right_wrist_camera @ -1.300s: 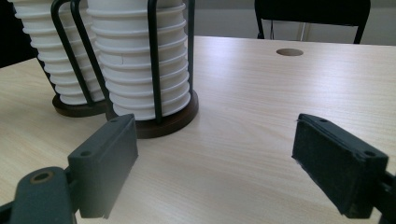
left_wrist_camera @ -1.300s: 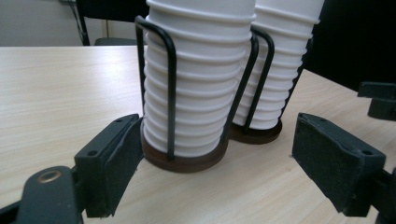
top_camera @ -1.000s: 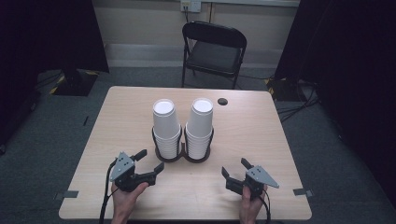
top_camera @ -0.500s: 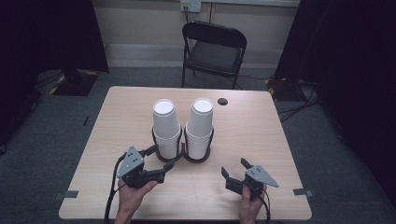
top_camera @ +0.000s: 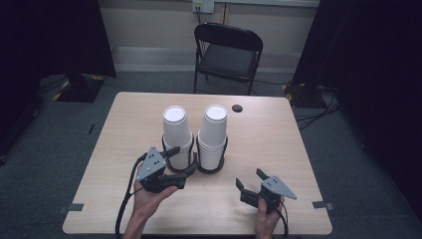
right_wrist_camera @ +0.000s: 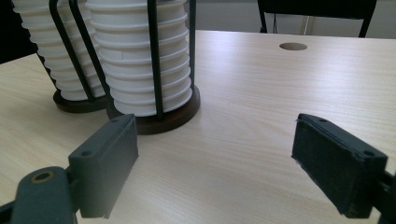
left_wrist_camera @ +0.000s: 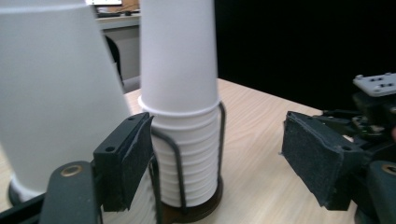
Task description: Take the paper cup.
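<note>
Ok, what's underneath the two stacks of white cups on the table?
Each cup stack stands on a round dark base with thin black wire uprights rising alongside it. The stacks cover the tops of the bases, so whatever lies beneath the lowest cups is hidden.

Two cup stacks (top_camera: 196, 134) mid-table (top_camera: 278, 149); open tabletop all around.

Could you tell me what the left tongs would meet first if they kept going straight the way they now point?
Probably the right stack of paper cups in its wire holder: it stands dead ahead between the open left tongs. The left stack crowds one jaw, so depth is uncertain.
</note>
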The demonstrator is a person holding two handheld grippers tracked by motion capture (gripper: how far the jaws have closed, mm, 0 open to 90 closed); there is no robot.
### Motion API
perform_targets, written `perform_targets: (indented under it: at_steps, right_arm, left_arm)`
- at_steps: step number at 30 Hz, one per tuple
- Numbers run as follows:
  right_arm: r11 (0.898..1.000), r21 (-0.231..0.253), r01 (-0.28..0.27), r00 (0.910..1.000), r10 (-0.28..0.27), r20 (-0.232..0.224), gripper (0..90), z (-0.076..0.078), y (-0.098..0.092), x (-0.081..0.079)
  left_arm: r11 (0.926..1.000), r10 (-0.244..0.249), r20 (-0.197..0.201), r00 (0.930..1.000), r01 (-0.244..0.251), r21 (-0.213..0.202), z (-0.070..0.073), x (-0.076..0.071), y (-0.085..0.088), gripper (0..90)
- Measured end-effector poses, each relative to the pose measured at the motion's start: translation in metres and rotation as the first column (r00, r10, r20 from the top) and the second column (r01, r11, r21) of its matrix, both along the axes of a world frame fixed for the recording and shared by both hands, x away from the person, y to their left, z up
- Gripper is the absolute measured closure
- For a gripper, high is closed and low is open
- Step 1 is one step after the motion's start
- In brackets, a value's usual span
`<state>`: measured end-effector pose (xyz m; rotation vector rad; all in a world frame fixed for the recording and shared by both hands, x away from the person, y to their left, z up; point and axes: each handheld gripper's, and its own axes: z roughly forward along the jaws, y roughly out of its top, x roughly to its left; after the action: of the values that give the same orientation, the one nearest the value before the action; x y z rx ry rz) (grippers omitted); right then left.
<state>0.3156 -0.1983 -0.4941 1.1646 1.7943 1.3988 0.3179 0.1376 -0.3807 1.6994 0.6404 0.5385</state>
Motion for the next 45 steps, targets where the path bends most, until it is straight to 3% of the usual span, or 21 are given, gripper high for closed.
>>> perform_targets:
  at_steps: [4,8,13,16,24,30,37,45]
  right_arm:
    - [1.0,-0.004,0.0,1.0,0.0,0.001,13.9,0.0,0.001,0.0]
    - [1.0,-0.009,-0.006,1.0,0.006,-0.006,13.9,0.0,0.001,0.001]
    - [1.0,0.002,-0.007,1.0,0.007,-0.006,13.9,0.0,0.0,0.001]
    - [1.0,0.004,-0.007,1.0,0.007,-0.006,13.9,0.0,0.0,0.001]
    - [1.0,-0.012,-0.018,0.9996,0.018,-0.021,14.0,0.0,0.001,0.003]
    - [1.0,-0.014,-0.02,0.9996,0.019,-0.021,14.0,0.0,0.001,0.003]
    - [1.0,-0.008,-0.027,0.9996,0.027,-0.009,13.9,0.0,0.001,0.001]
    - [1.0,-0.001,-0.029,0.9995,0.029,0.015,13.5,0.0,0.0,-0.001]
  left_arm:
    - [0.9999,-0.006,0.012,0.9999,0.006,0.014,0.005,-0.001,-0.003,26.3]
    - [0.9984,-0.055,0.019,0.9983,0.055,0.014,0.011,0.005,-0.009,24.7]
    - [0.9978,-0.066,0.013,0.9977,0.066,0.007,0.02,0.013,-0.017,24.7]
    - [0.997,-0.067,0.001,0.9978,0.067,0.04,0.027,0.018,-0.023,24.3]
    - [0.9958,-0.082,0.006,0.9966,0.081,0.042,0.04,0.025,-0.03,23.5]
    - [0.9957,-0.067,0.029,0.9974,0.065,0.066,0.052,0.032,-0.035,23.8]
    - [0.9954,-0.031,-0.006,0.9995,0.032,0.09,0.06,0.048,-0.044,25.4]
    - [0.9943,-0.024,0.01,0.9997,0.023,0.105,0.074,0.06,-0.053,23.1]
